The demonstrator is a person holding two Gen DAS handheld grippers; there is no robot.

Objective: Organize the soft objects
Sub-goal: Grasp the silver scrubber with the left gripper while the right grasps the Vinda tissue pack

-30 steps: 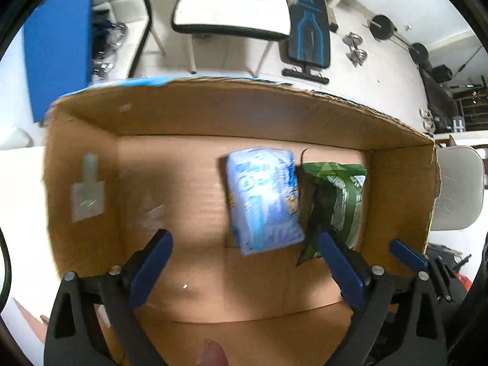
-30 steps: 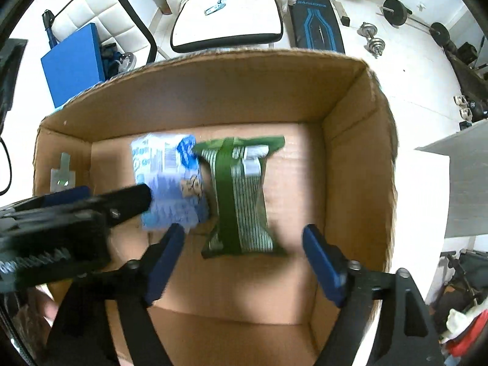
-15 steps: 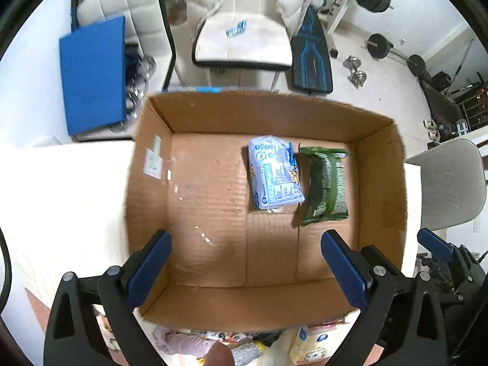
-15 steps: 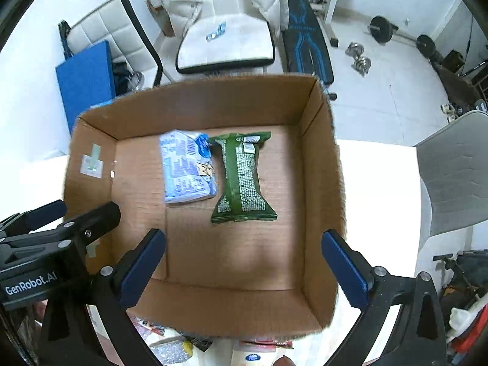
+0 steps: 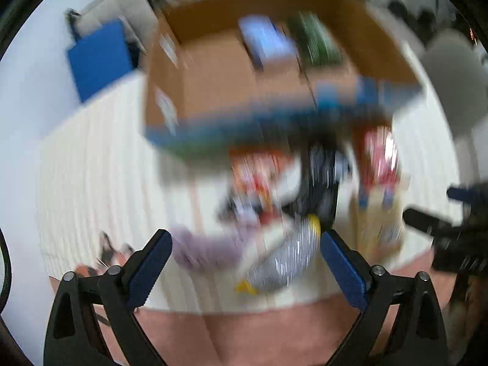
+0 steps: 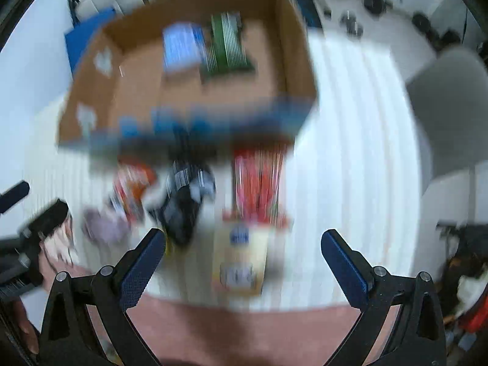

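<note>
Both views are motion-blurred. The cardboard box (image 5: 213, 91) (image 6: 137, 91) sits at the far side of the white table and holds a light blue pack (image 5: 268, 42) (image 6: 181, 47) and a green pack (image 5: 317, 42) (image 6: 227, 47). In front of the box lies a pile of soft packs: a silver pouch (image 5: 283, 259), a purple item (image 5: 204, 247) (image 6: 103, 222), a dark item (image 5: 320, 183) (image 6: 183, 210), a red pack (image 5: 381, 155) (image 6: 259, 183) and a beige pack (image 6: 241, 262). My left gripper (image 5: 244, 262) is open and empty above the pile. My right gripper (image 6: 244, 259) is open and empty above the beige pack.
A blue board (image 5: 97, 58) and a chair stand behind the table at the left. A grey chair back (image 6: 448, 106) is at the right. The table's near edge (image 6: 244, 302) runs just in front of the grippers.
Both grippers have pulled back from above the box interior toward the table's near edge. The pile in front of the box has come into view. Both stay open.
</note>
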